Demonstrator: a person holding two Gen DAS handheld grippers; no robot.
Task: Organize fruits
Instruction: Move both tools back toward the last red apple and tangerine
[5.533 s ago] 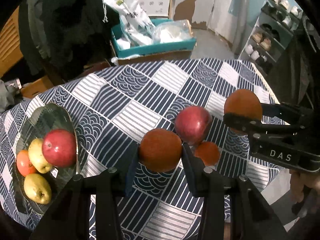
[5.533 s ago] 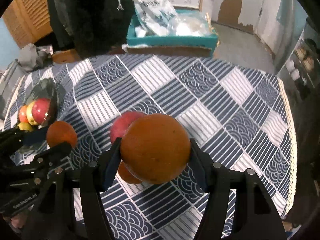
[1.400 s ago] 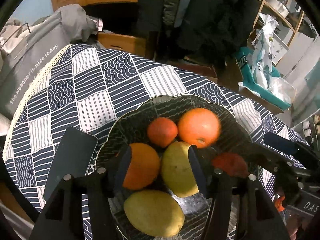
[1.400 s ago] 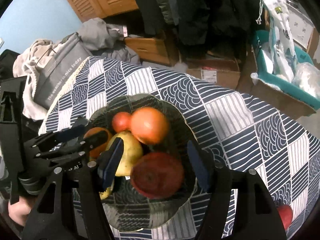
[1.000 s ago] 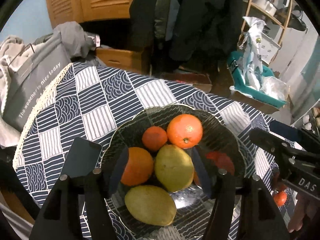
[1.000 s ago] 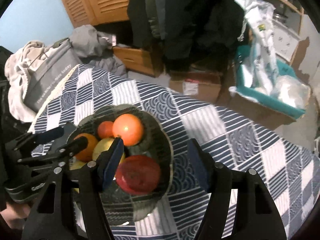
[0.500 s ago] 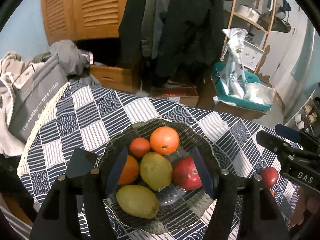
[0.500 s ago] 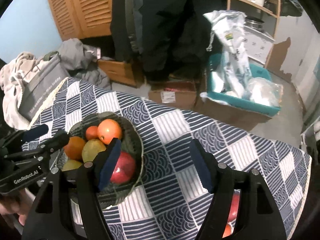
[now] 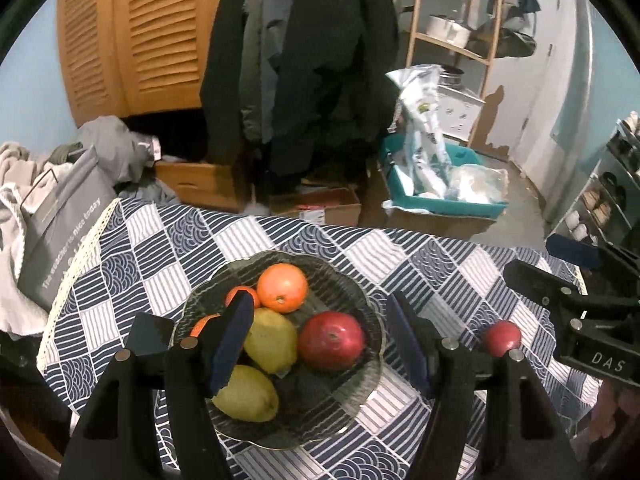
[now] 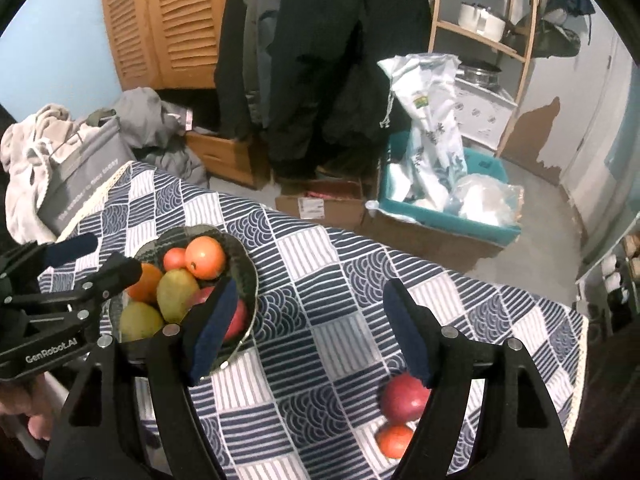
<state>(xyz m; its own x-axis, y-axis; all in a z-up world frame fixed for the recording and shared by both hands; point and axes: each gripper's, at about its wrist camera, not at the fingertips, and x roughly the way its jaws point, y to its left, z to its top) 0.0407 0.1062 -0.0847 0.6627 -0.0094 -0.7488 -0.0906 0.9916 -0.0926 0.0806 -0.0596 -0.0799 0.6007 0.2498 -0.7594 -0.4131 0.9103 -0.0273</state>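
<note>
Left wrist view: the left gripper (image 9: pixel 320 340) hangs above the bowl (image 9: pixel 360 392) with its jaws released and nothing between them, set wide enough to clear the fruit below. The bowl sits on the table (image 9: pixel 168 240) near its left edge. It holds the gathered fruit packed close so it cannot roll: a big orange (image 9: pixel 282 287) at the back, a small orange (image 9: pixel 236 293) beside it, another orange (image 9: pixel 200 322) half hidden by the jaw, two pears (image 9: pixel 270 339) (image 9: pixel 246 394) and a red apple (image 9: pixel 331 340). Off to the right a loose apple (image 9: pixel 503 337) lies on the cloth, well apart from the bowl. The right gripper (image 9: pixel 568 272) shows at the right edge, jaws parted and empty.

Right wrist view: the right gripper (image 10: pixel 308 328) is also released and empty, held high over the middle of the table. This looks like a position between bowl and stragglers. The bowl (image 10: pixel 250 280) lies lower left, with the left gripper (image 10: pixel 92 256) over it. Near the lower right, the loose apple (image 10: pixel 403 396) and a small orange (image 10: pixel 394 440) lie touching or nearly so, partly behind the right jaw. These two seem to be what remains to collect, so the task looks mostly done.
</note>
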